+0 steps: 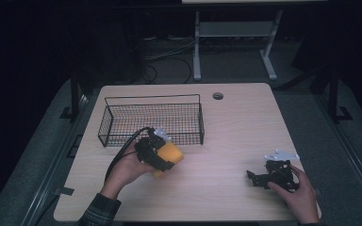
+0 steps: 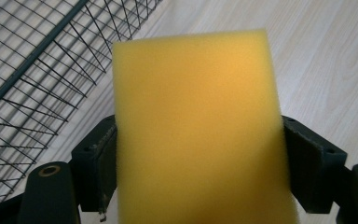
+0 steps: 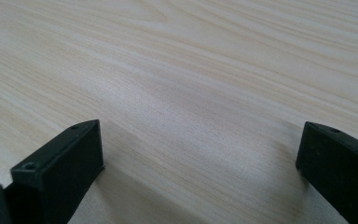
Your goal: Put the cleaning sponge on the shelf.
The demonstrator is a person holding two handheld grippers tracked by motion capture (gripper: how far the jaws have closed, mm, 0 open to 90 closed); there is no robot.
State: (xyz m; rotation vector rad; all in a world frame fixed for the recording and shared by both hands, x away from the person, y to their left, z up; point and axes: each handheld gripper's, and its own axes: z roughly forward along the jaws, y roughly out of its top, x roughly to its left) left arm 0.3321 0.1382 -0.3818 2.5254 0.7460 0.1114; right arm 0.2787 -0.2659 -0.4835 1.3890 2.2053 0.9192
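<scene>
A yellow sponge block [image 2: 196,126] stands between the jaws of my left gripper [image 2: 200,154], which is shut on it and holds it off the wooden table. From above, the sponge [image 1: 169,157] and the left gripper [image 1: 156,153] hang just in front of the black wire basket [image 1: 153,120]. My right gripper [image 1: 259,178] rests low over the table near the right front edge. Its jaws [image 3: 200,158] stand wide open with bare wood between them.
The wire basket [image 2: 32,79] lies to the left of the sponge in the left gripper view. A round cable hole [image 1: 218,96] sits at the table's far edge. A white desk frame [image 1: 235,42] stands on the floor behind the table.
</scene>
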